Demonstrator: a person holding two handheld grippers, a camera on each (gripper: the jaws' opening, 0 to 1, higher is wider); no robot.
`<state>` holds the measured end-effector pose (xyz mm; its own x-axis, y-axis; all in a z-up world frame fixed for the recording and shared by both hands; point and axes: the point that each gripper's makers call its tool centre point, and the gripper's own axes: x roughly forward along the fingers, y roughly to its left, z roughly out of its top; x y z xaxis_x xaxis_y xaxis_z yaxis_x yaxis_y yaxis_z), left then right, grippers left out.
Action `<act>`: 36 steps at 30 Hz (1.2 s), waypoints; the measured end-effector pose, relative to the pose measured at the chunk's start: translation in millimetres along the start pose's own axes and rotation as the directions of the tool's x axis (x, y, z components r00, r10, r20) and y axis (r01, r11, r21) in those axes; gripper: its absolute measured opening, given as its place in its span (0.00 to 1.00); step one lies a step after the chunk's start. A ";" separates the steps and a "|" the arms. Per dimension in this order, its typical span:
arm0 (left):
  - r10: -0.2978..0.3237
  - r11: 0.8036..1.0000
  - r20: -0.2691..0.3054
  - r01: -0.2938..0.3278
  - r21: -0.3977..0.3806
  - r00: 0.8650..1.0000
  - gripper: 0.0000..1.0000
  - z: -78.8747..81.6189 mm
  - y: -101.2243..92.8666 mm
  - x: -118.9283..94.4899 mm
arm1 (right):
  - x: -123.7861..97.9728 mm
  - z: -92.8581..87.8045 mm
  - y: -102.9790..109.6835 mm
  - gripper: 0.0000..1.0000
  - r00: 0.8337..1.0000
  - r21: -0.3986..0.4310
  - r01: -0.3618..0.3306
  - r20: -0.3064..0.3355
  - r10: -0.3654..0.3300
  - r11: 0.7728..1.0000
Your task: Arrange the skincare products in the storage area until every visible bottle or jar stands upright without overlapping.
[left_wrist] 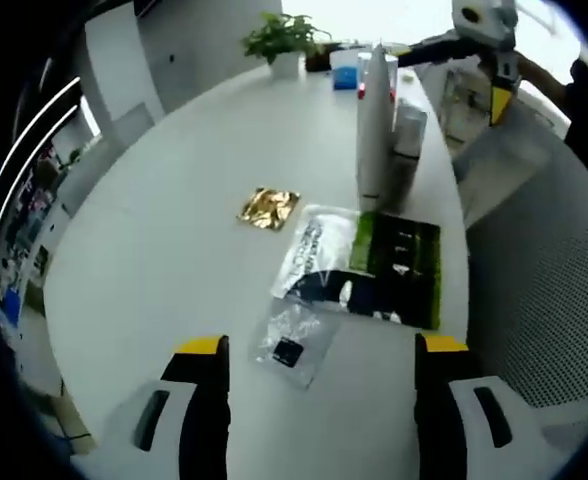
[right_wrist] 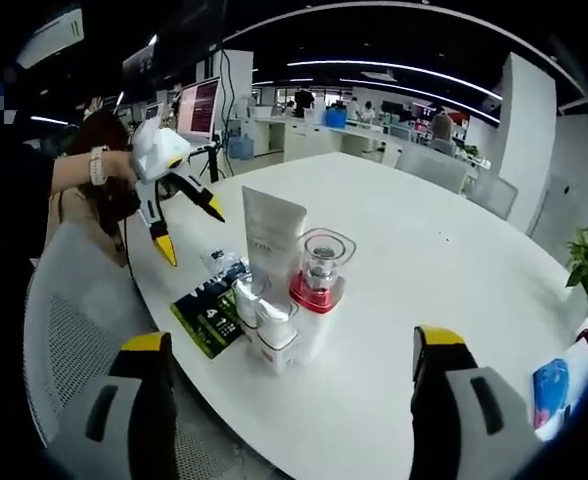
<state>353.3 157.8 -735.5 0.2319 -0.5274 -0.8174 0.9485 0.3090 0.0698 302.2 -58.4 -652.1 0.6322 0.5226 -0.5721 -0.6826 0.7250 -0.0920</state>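
Spread wide and gripping nothing, the left gripper (left_wrist: pixel 319 370) is held low over the white table (left_wrist: pixel 174 200), where a clear sachet (left_wrist: pixel 292 345), a white pouch (left_wrist: pixel 319 250) and a green-and-black packet (left_wrist: pixel 399 268) lie flat just ahead of its jaws. Further along the same line, a tall white tube (left_wrist: pixel 374 125) is seen upright, its long axis vertical. To the right, the right gripper (right_wrist: pixel 294 375), likewise parted and unladen, is judged nearer the standing cluster: the tube, a red-collared clear-capped bottle (right_wrist: pixel 319 275) and small white bottles (right_wrist: pixel 264 325), set close together.

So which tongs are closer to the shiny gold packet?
Left, I think. The left tongs hang open above the table's near edge, with the gold packet just ahead. The right tongs are past the tall white tube and bottles.
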 end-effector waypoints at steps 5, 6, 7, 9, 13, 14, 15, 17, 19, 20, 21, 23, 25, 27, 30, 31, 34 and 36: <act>-0.033 0.998 -0.046 0.036 0.060 0.998 0.66 -6.3 5.1 10.6 | 3.0 -4.2 -0.4 1.00 1.000 0.008 0.002 -0.024 -0.001 1.000; -0.042 0.997 -0.049 0.046 0.066 0.998 0.64 -6.9 6.0 13.0 | 3.1 -4.5 -0.3 1.00 1.000 0.007 0.001 -0.025 -0.001 1.000; -0.057 0.996 -0.052 0.061 0.070 0.997 0.62 -7.6 5.8 14.6 | 3.3 -4.8 -0.3 1.00 1.000 0.007 0.000 -0.028 0.000 1.000; -0.073 0.995 -0.059 0.077 0.069 0.996 0.60 -9.1 8.5 18.5 | 3.4 -5.7 -0.4 1.00 0.999 0.007 -0.002 -0.037 0.002 1.000; -0.085 0.990 -0.090 0.094 0.104 0.992 0.54 -13.5 15.2 24.1 | 3.5 -6.8 -1.0 1.00 0.999 0.009 -0.006 -0.045 0.006 1.000; -0.093 0.989 -0.092 0.103 0.108 0.991 0.53 -13.5 15.4 25.2 | 3.6 -7.3 -1.3 1.00 0.999 0.011 -0.005 -0.047 0.005 1.000; -0.105 0.988 -0.094 0.115 0.106 0.990 0.52 -13.0 15.9 26.8 | 4.1 -8.2 -1.4 1.00 0.999 0.011 -0.006 -0.051 0.006 1.000; -0.120 0.985 -0.105 0.132 0.110 0.987 0.53 -13.8 16.9 29.8 | 4.8 -9.1 -1.3 1.00 0.998 0.014 -0.007 -0.055 0.007 1.000; -0.121 0.983 -0.121 0.136 0.124 0.985 0.52 -15.7 19.1 32.3 | 5.5 -9.4 -0.7 1.00 0.998 0.015 -0.010 -0.057 0.011 1.000; -0.126 0.982 -0.129 0.142 0.127 0.984 0.51 -16.7 19.7 33.1 | 5.7 -9.3 -0.5 1.00 0.998 0.015 -0.012 -0.056 0.013 1.000; -0.127 0.982 -0.131 0.143 0.124 0.983 0.51 -16.6 21.6 34.4 | 5.7 -9.5 -0.5 1.00 0.998 0.016 -0.012 -0.057 0.013 1.000; -0.151 0.980 -0.129 0.165 0.107 0.980 0.49 -16.0 21.8 36.7 | 6.0 -10.0 -1.0 1.00 0.998 0.023 -0.013 -0.058 0.014 1.000; -0.152 0.980 -0.128 0.166 0.108 0.980 0.47 -15.5 24.2 39.3 | 6.2 -11.0 -2.2 1.00 0.998 0.029 -0.012 -0.058 0.013 1.000; -0.170 0.976 -0.148 0.188 0.110 0.974 0.45 -17.7 23.5 41.1 | 6.0 -12.2 -3.0 1.00 0.998 0.030 -0.009 -0.061 0.011 0.999; -0.179 0.971 -0.166 0.201 0.129 0.970 0.46 -19.3 22.3 43.0 | 5.6 -13.2 -3.5 1.00 0.998 0.031 -0.008 -0.063 0.010 0.999; -0.175 0.970 -0.171 0.199 0.137 0.970 0.46 -20.0 23.2 43.3 | 5.3 -14.0 -4.0 1.00 0.998 0.034 -0.007 -0.063 0.009 0.999; -0.183 0.971 -0.166 0.205 0.125 0.969 0.44 -20.2 24.5 44.4 | 5.3 -15.3 -5.2 1.00 0.998 0.041 -0.003 -0.063 0.006 0.999; -0.198 0.968 -0.173 0.220 0.118 0.965 0.45 -22.6 22.5 44.8 | 6.0 -16.7 -6.0 1.00 0.998 0.049 -0.004 -0.062 0.007 0.999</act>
<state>380.1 159.0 -783.5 -0.0016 -0.4331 -0.9013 0.9950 0.0897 -0.0449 304.0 -67.1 -668.6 0.6031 0.4990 -0.6223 -0.6666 0.7438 -0.0496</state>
